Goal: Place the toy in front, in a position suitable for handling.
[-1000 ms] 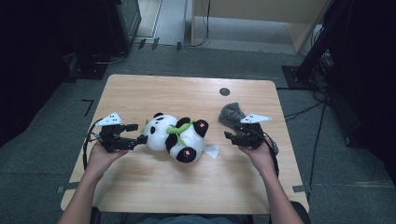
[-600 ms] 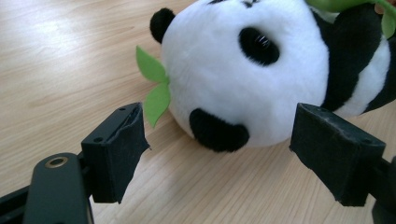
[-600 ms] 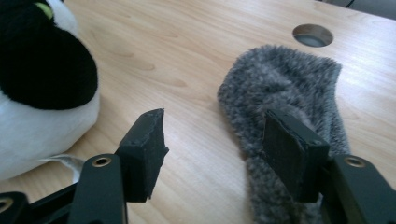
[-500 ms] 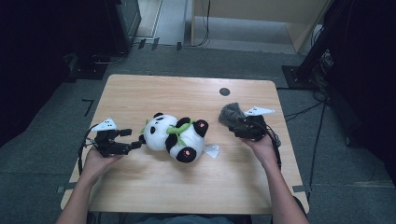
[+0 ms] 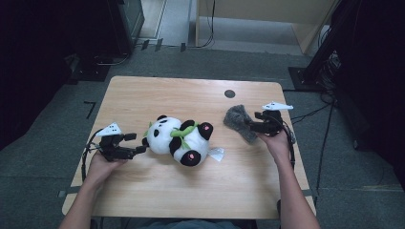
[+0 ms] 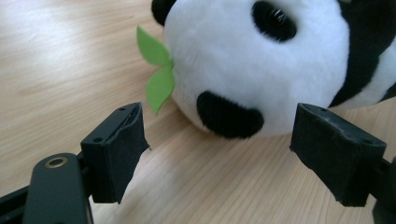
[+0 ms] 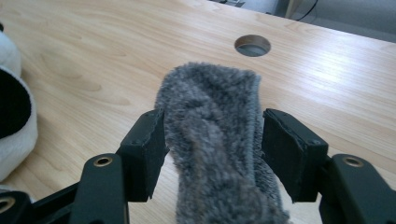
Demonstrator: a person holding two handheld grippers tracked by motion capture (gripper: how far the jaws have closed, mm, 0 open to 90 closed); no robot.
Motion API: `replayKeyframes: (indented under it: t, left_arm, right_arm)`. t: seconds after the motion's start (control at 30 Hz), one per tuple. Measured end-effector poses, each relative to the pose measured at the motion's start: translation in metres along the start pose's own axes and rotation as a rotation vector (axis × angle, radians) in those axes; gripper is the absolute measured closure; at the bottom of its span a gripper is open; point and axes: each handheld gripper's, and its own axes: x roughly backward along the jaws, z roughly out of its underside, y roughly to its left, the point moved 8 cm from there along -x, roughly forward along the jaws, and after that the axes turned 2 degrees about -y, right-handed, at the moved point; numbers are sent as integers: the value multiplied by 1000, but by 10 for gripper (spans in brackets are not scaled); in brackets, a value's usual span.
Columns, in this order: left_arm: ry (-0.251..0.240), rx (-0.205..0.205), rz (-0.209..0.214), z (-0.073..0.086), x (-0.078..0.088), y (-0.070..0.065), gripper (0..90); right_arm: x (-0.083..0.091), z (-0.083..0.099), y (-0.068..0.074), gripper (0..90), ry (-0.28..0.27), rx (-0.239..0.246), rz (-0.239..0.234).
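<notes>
The right hand-held gripper (image 7: 212, 151) has just been opening and holds the grey fuzzy cloth (image 7: 215, 140) between its pads on the surface (image 5: 191, 95), while the left hand-held gripper (image 6: 219, 154) stands open, just beside the panda (image 6: 261, 65).

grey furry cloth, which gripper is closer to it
Right. The right gripper has the grey furry cloth between its jaws, at the table's right side. The left gripper is across the table, open in front of the panda's head.
</notes>
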Motion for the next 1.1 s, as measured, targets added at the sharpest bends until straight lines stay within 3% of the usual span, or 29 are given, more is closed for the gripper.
replayKeyframes:
  t: [0.03,0.27,0.33,0.5,0.8,1.0,1.03,1.1]
  left_arm:
    - [-18,-2,27,-4,-3,-2,175]
    - [-48,-18,79,-13,-16,-7,174]
    - [-46,-13,94,-14,-21,-7,174]
    - [-33,7,128,-16,-31,-8,162]
    - [-19,-59,136,-14,-33,-11,154]
    - [-6,-62,132,-12,-34,-11,171]
    - [-7,-57,123,-11,-35,-11,228]
    - [-8,-45,118,-11,-35,-11,257]
  right_arm:
    - [2,-1,-6,398,-10,-24,-2]
    - [-3,-6,-22,393,-16,-50,1]
    - [-9,-5,-20,393,2,-64,-24]
    - [-28,3,-10,420,48,-21,-27]
    - [-48,16,-7,465,113,-19,-40]
    - [-53,20,-4,485,138,3,-31]
    - [-55,23,-4,491,148,3,-27]
    - [-56,24,-5,512,153,-2,-30]
